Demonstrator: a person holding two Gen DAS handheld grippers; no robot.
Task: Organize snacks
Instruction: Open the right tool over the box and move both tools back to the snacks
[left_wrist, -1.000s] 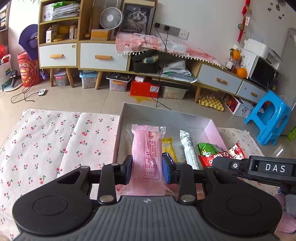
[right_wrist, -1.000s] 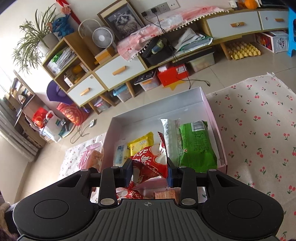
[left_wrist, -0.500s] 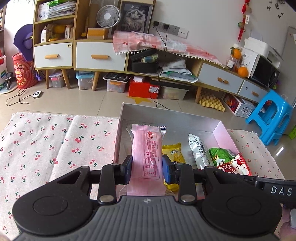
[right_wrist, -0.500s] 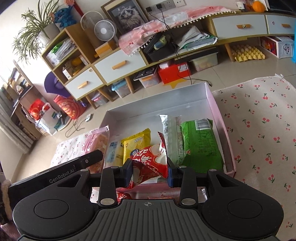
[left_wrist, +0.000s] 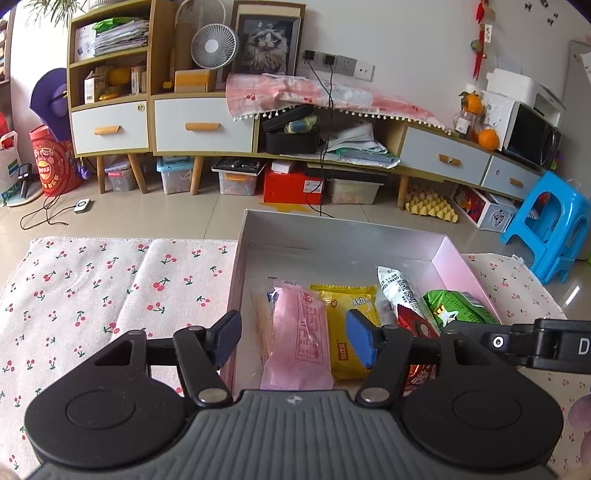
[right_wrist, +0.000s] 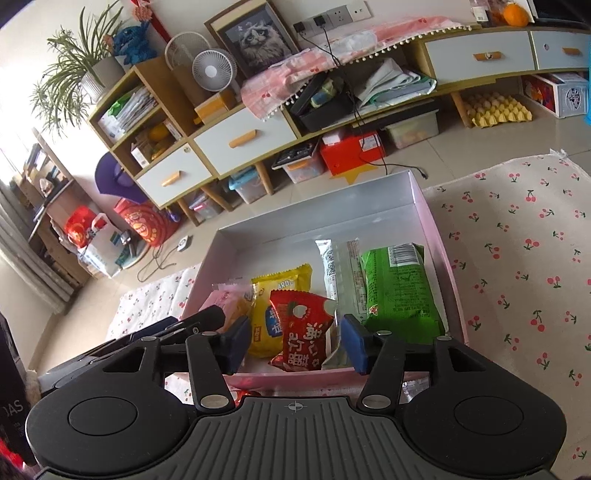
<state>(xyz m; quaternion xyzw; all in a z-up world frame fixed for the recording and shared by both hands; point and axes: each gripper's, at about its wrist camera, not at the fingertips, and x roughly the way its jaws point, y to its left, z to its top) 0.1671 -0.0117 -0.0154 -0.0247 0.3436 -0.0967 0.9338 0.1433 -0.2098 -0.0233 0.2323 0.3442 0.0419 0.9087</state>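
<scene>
Left tool (left_wrist: 291, 341) is seen with fingers spread apart, nothing clamped, hovering over the near left part of the box (left_wrist: 454, 258). Right tool (right_wrist: 293, 343) is likewise spread wide and unloaded, above the box's near wall. Below the left tool a pink pack (left_wrist: 299, 332) is laid flat in the box, a yellow pack (left_wrist: 351, 325) just beside it on the right. In the right view a red pack (right_wrist: 304, 332) is seen lying between the fingers, partly over the yellow pack (right_wrist: 275, 302). Further right a white pack (right_wrist: 330, 267) and a green pack (right_wrist: 400, 291) are lined side by side. The box is set on a cherry-print cloth (left_wrist: 110, 280). Beyond, a low cabinet (left_wrist: 203, 122) is noted against the wall.
</scene>
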